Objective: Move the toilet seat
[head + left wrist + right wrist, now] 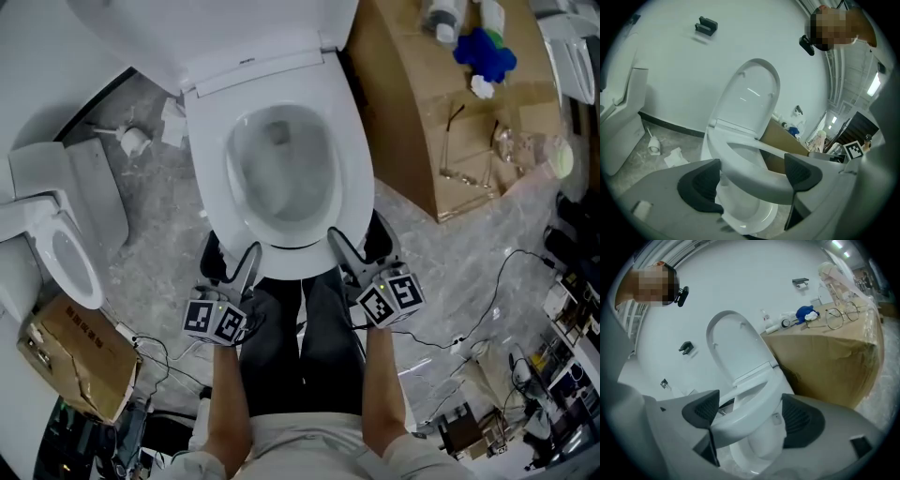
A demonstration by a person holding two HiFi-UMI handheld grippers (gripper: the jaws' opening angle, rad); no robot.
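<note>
A white toilet stands with its lid up and its seat over the bowl. My left gripper is at the seat's front left rim and my right gripper at its front right rim. In the left gripper view the seat runs across between the dark pads, with the gripper wide and open. The right gripper view shows the same: the seat lies between the jaws of the gripper, open. Whether the pads touch the seat is unclear.
A large cardboard box stands right of the toilet, with glasses and a blue object on top. A second toilet and a small box are at the left. Cables trail on the floor at the right.
</note>
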